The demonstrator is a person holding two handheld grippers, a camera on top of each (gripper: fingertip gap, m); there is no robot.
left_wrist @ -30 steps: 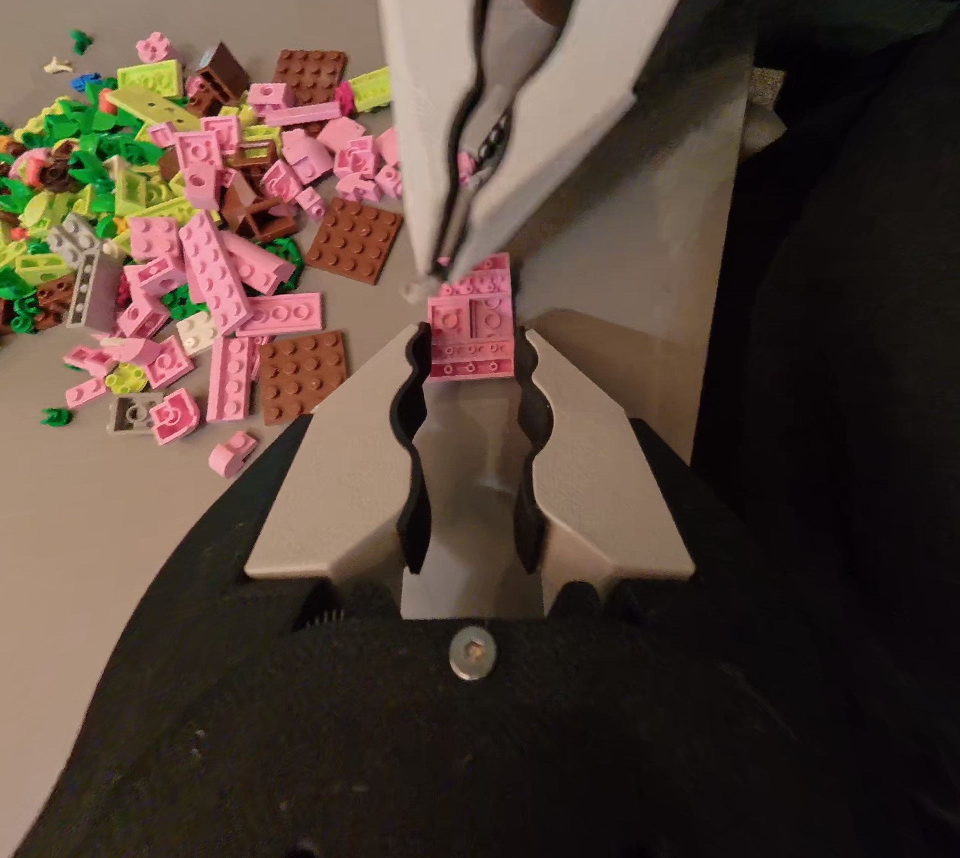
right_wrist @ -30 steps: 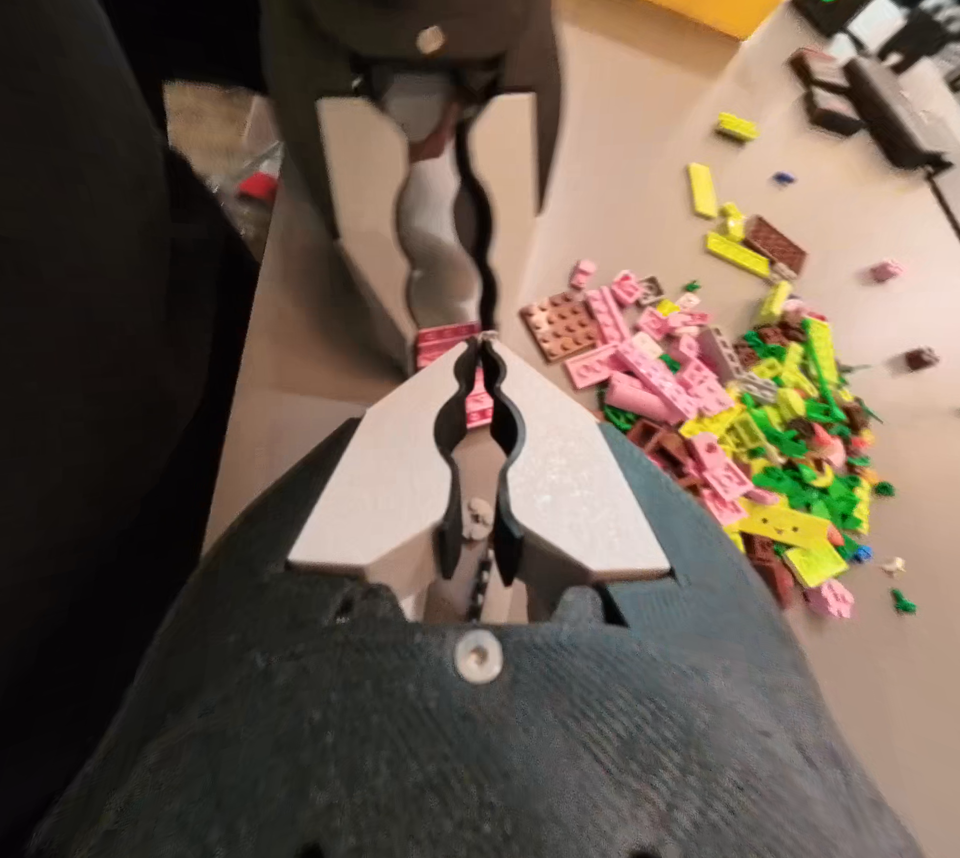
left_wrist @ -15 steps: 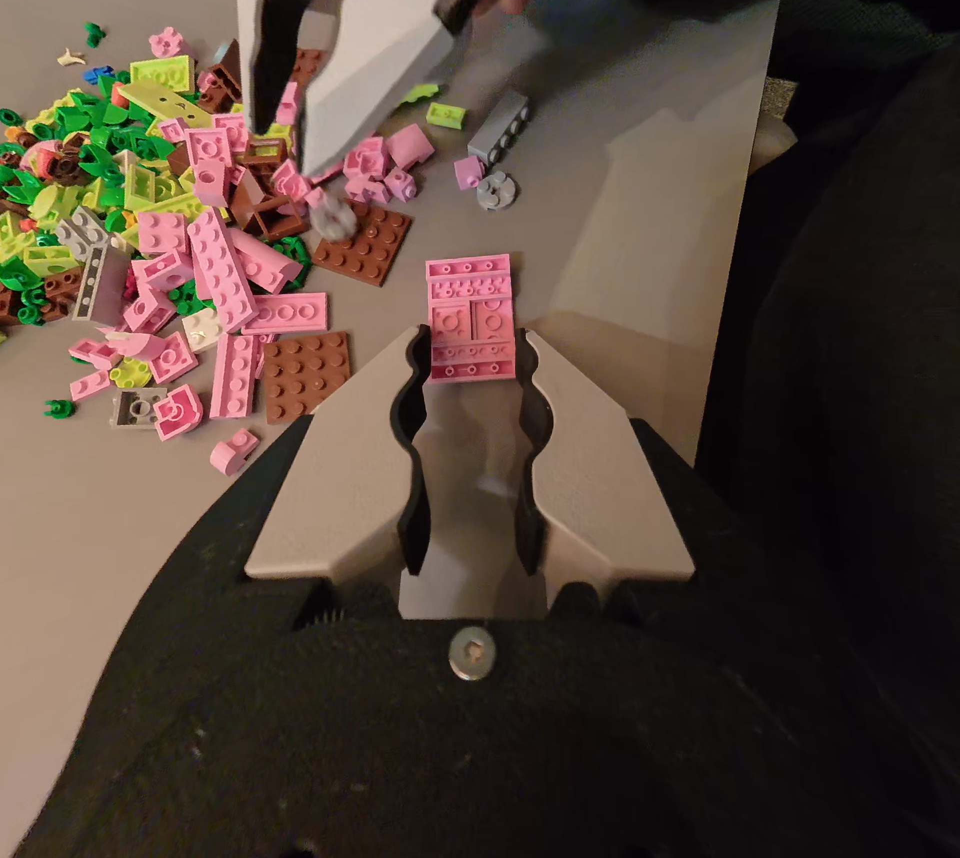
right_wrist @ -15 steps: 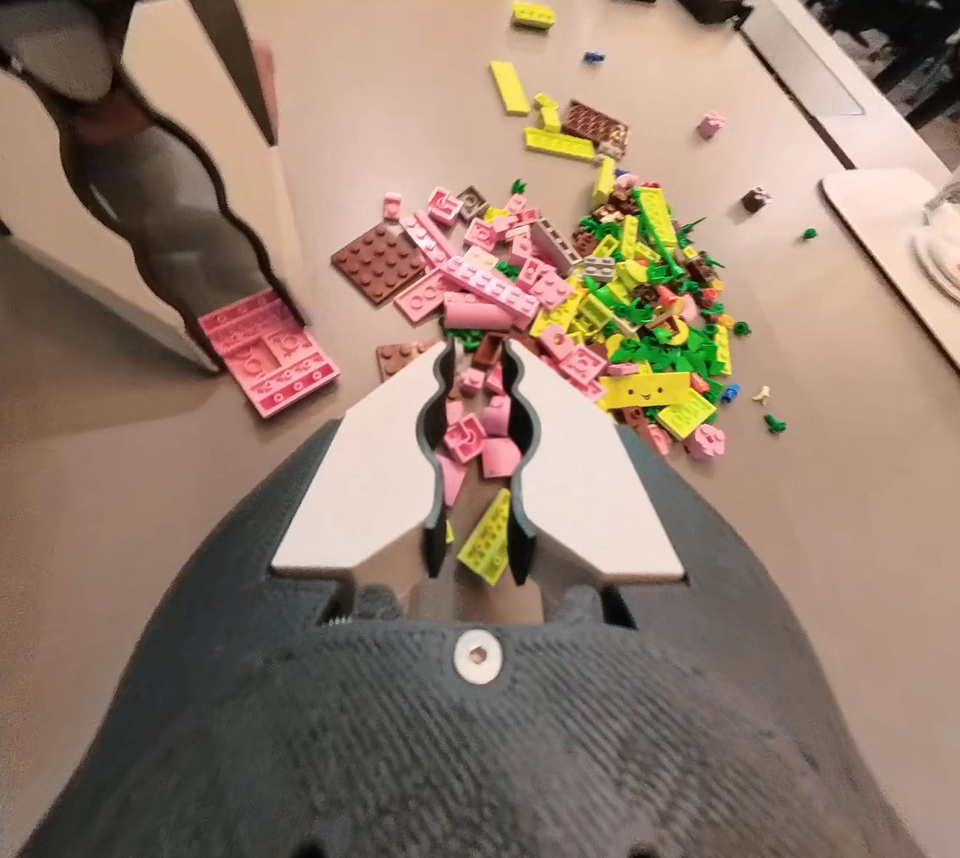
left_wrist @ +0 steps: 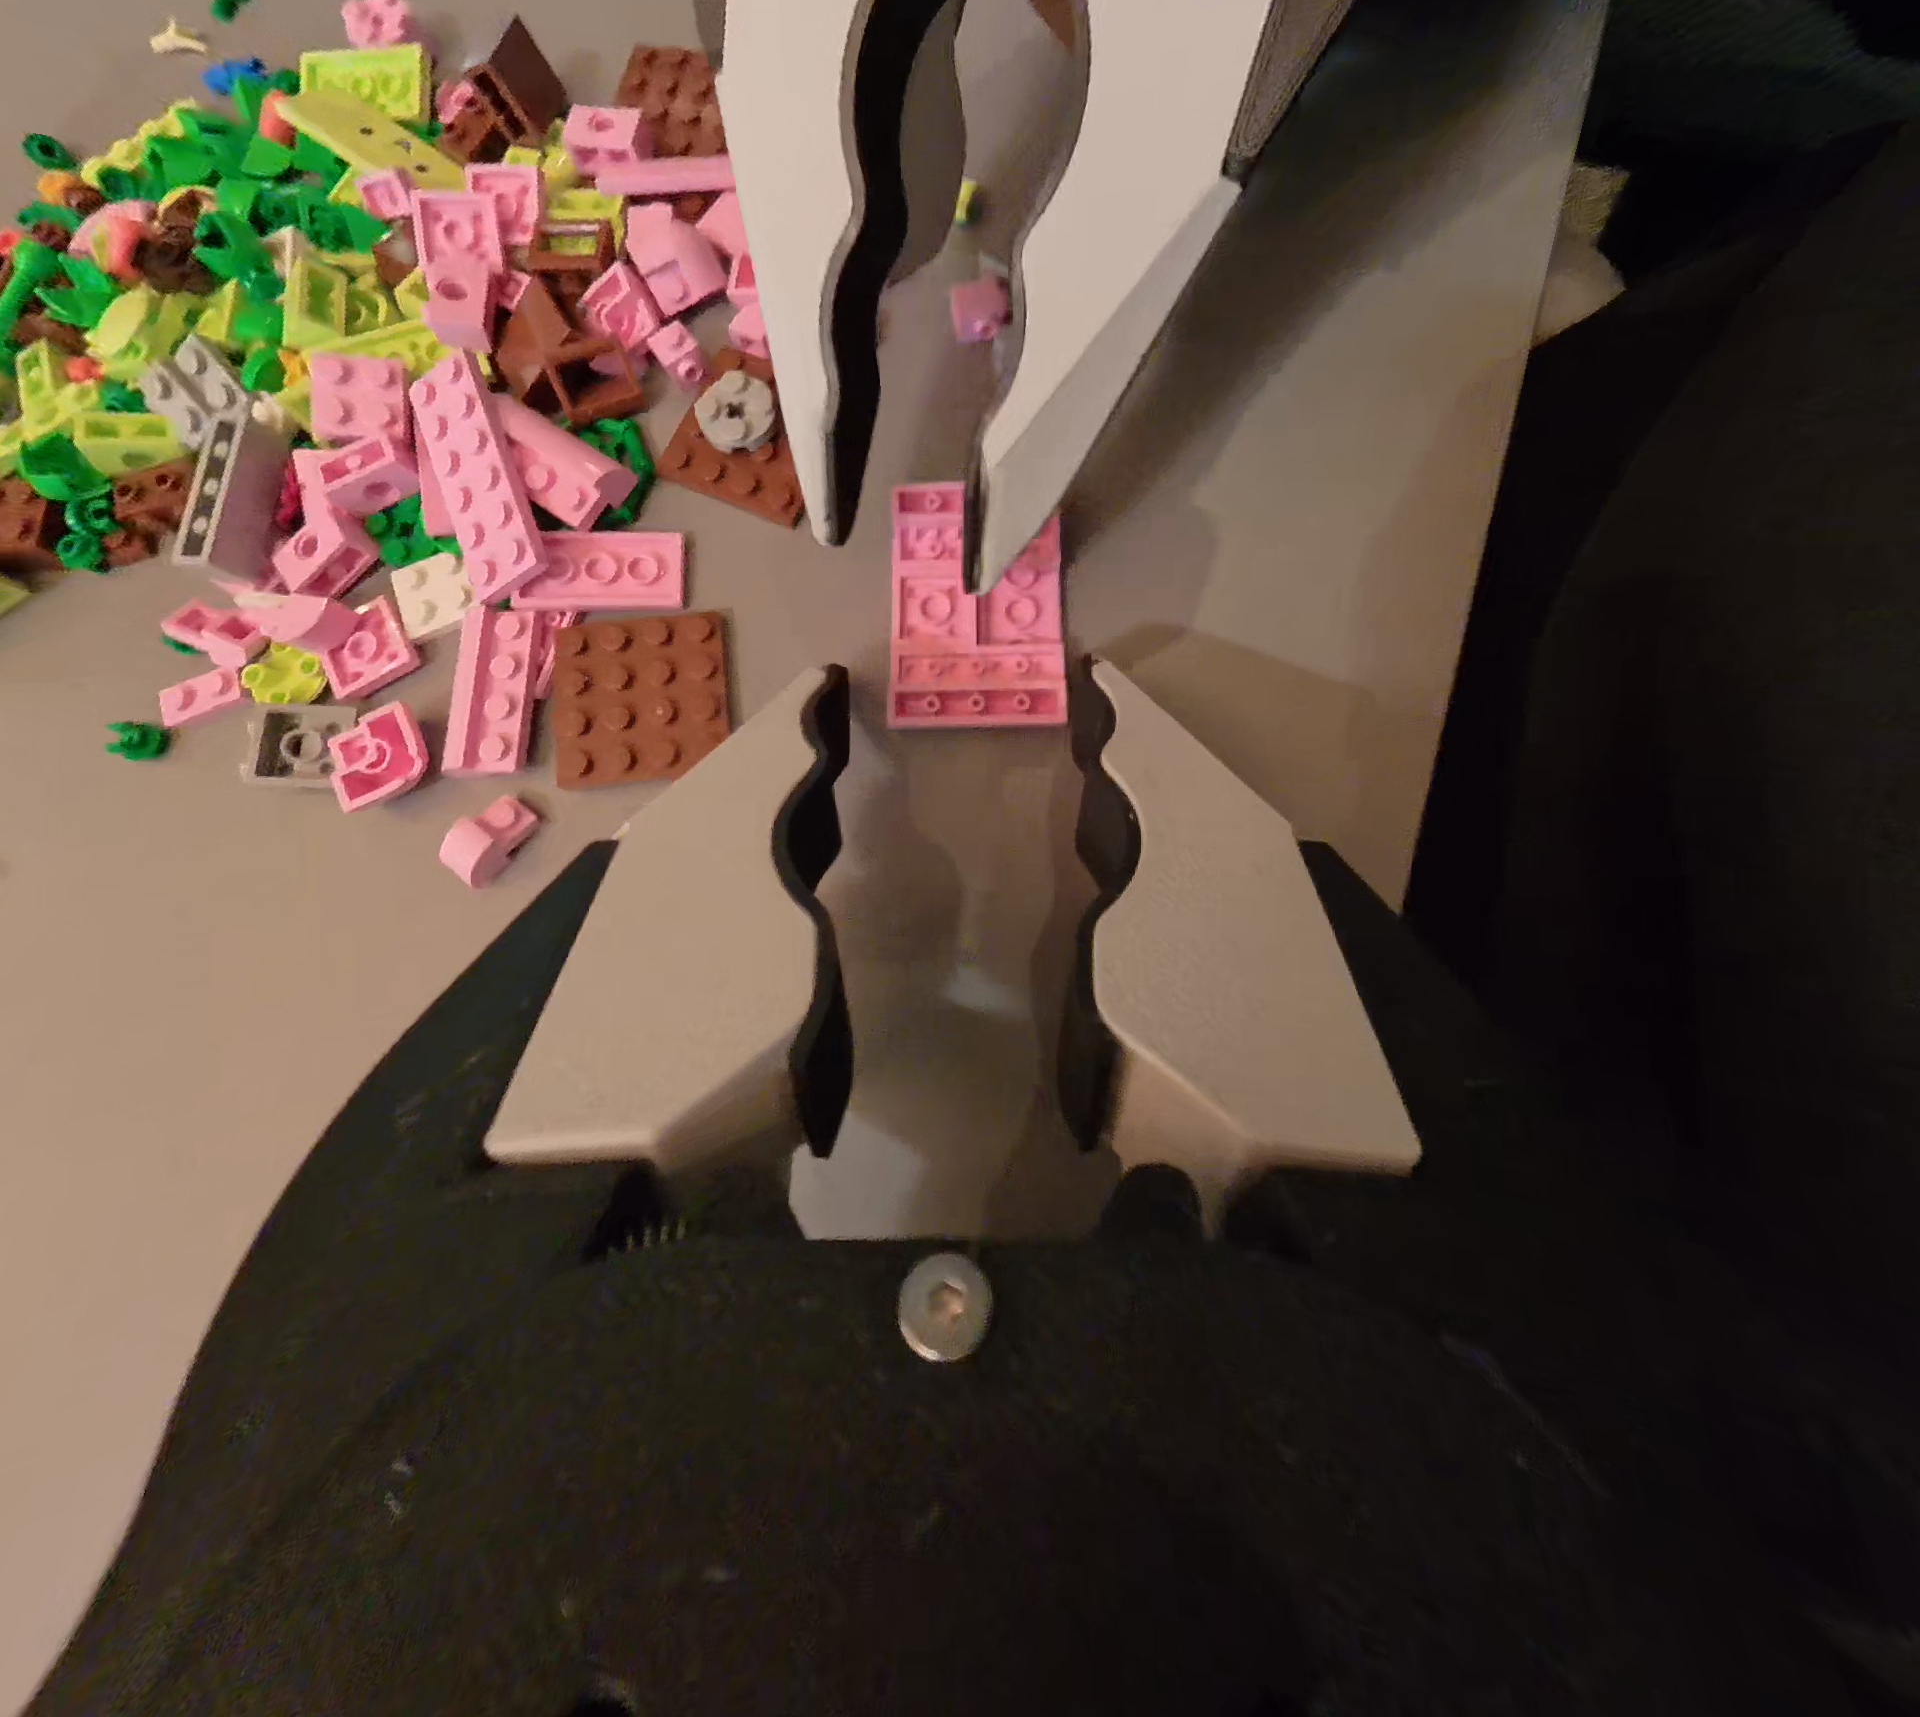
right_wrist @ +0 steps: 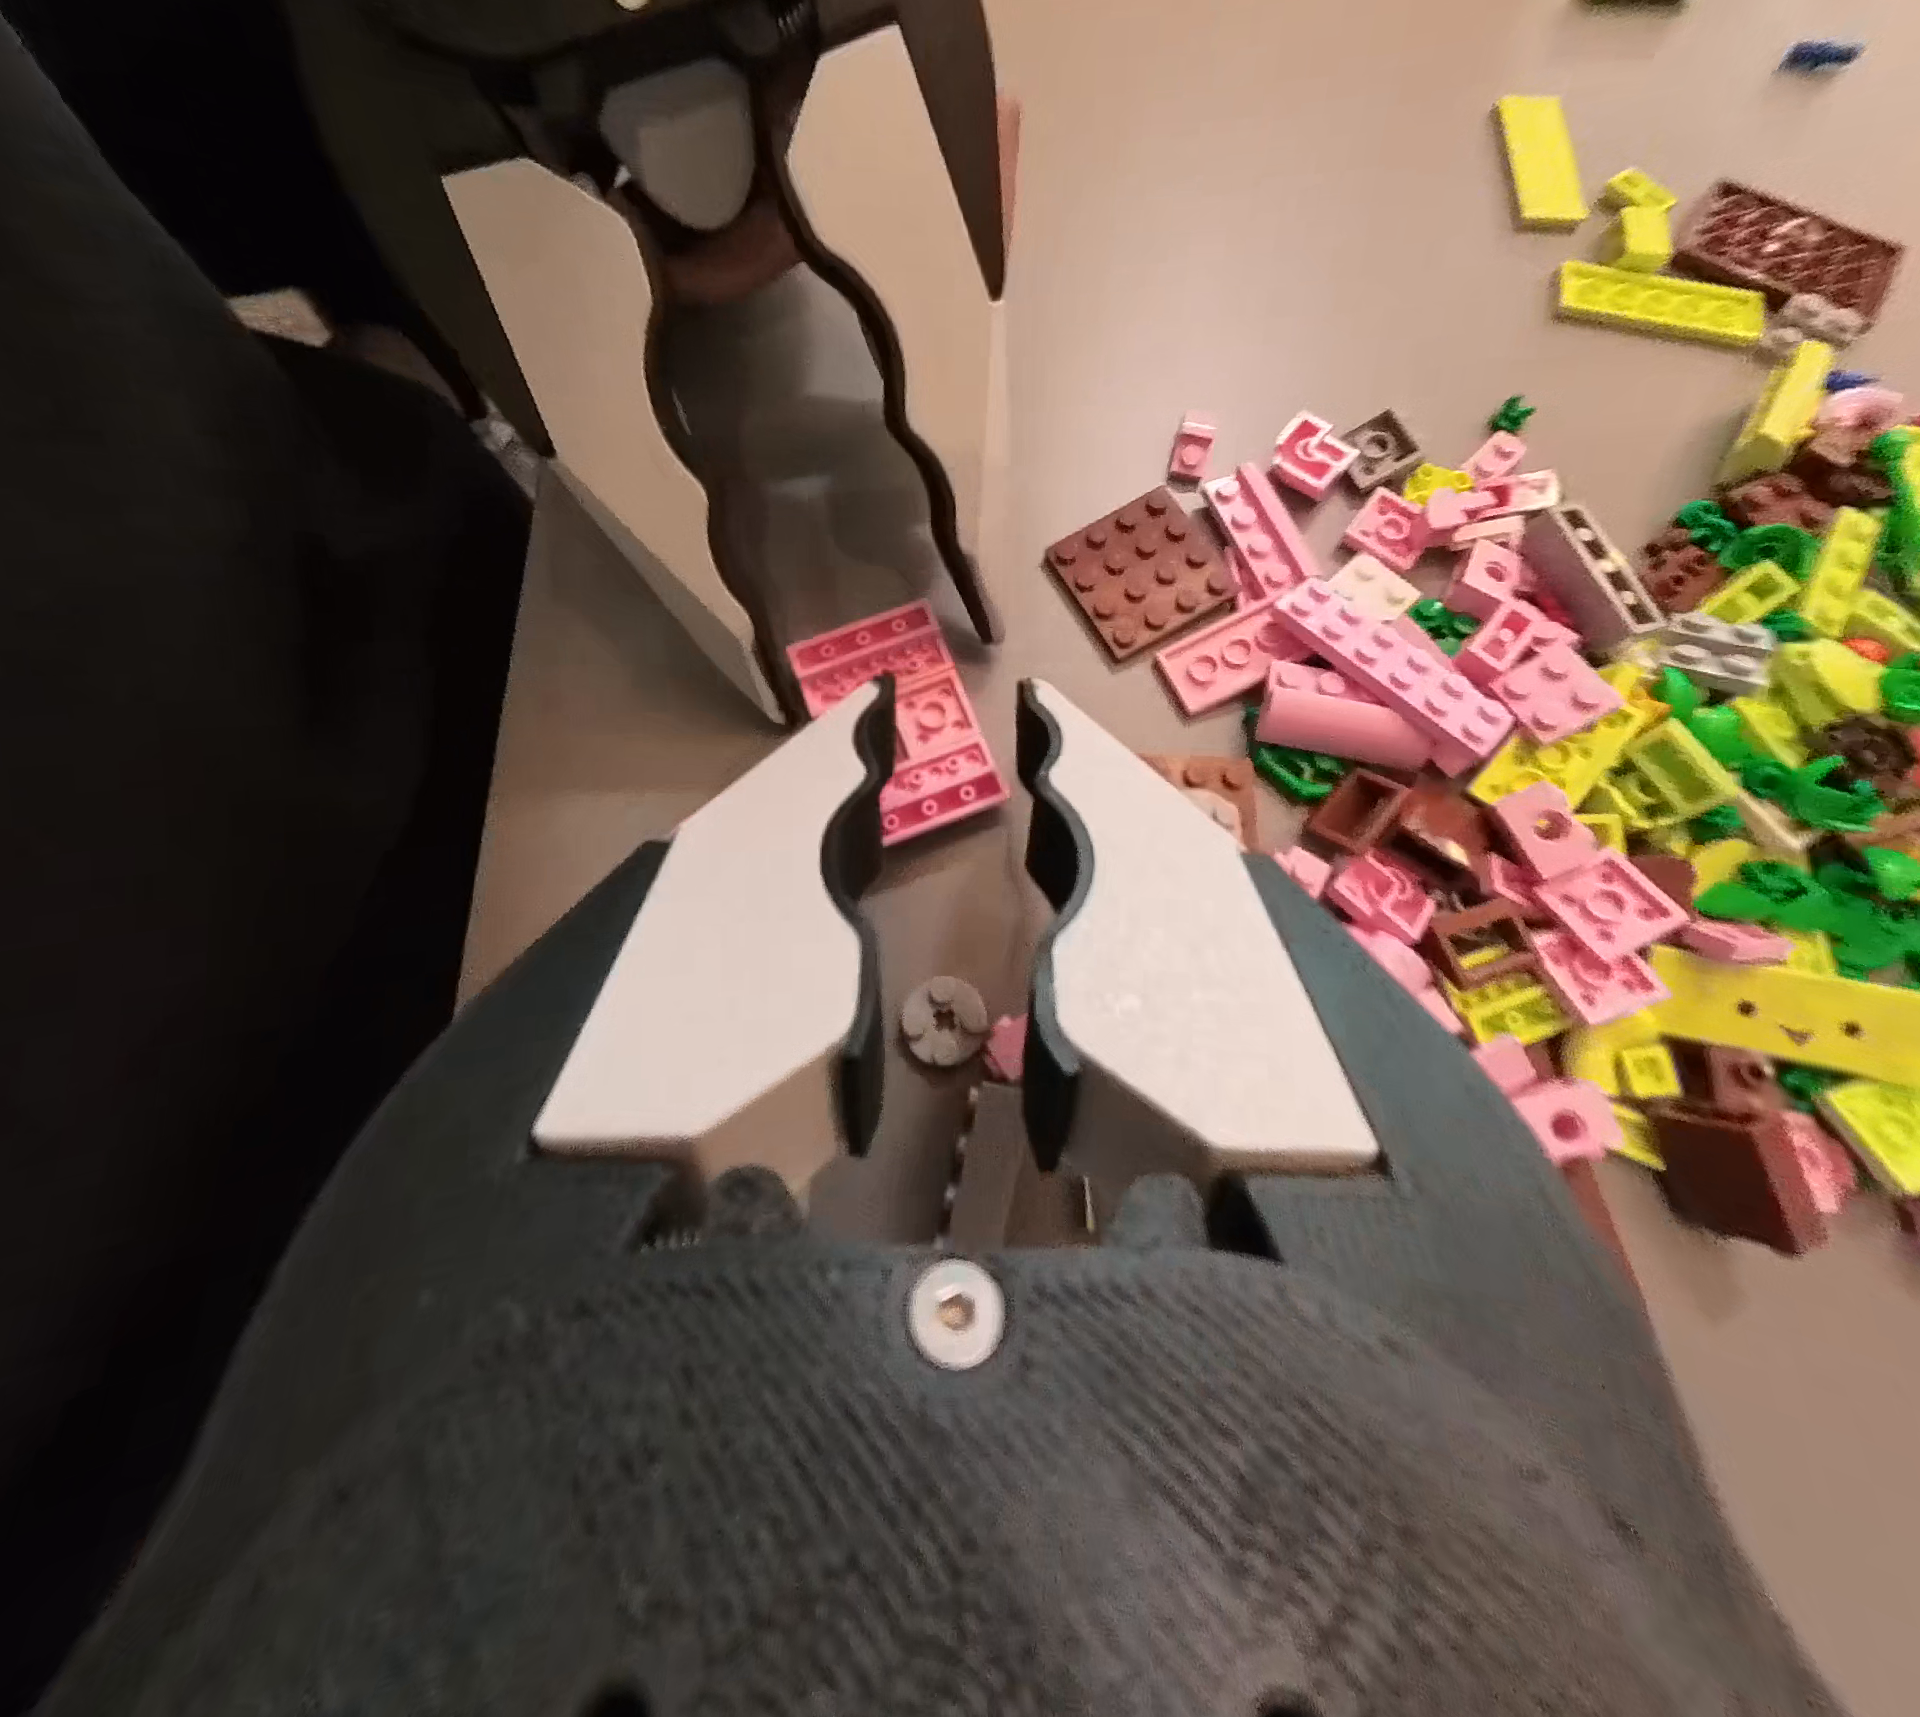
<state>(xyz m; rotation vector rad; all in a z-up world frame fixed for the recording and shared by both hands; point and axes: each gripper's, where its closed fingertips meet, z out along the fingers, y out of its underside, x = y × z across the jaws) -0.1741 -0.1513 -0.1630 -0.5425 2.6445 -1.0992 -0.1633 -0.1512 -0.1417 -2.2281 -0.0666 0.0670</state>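
Note:
A flat pink brick assembly (left_wrist: pixel 977 628) lies on the grey table near its edge. My left gripper (left_wrist: pixel 966 678) is open, and the assembly's near end sits between its fingertips. My right gripper (left_wrist: pixel 904 561) comes in from the far side, open, with one fingertip (left_wrist: pixel 987 566) on the assembly's top. In the right wrist view the assembly (right_wrist: pixel 930 737) shows between my open right gripper's (right_wrist: pixel 954 685) tips, with the left gripper (right_wrist: pixel 878 673) behind it. Both grippers hold nothing.
A pile of pink, brown, green and yellow bricks (left_wrist: pixel 395 420) lies left of the assembly and also shows in the right wrist view (right_wrist: pixel 1558 732). A grey round piece (left_wrist: pixel 736 412) rests on a brown plate. Another grey round piece (right_wrist: pixel 942 1023) lies under my right gripper. The table edge (left_wrist: pixel 1486 628) runs close on the right. My left and right fingertips are right by each other.
My right gripper, shut at the assembly a second ago, swung out over the pile, opened and let a small grey piece fall, then came back to the assembly. The left gripper stayed put.

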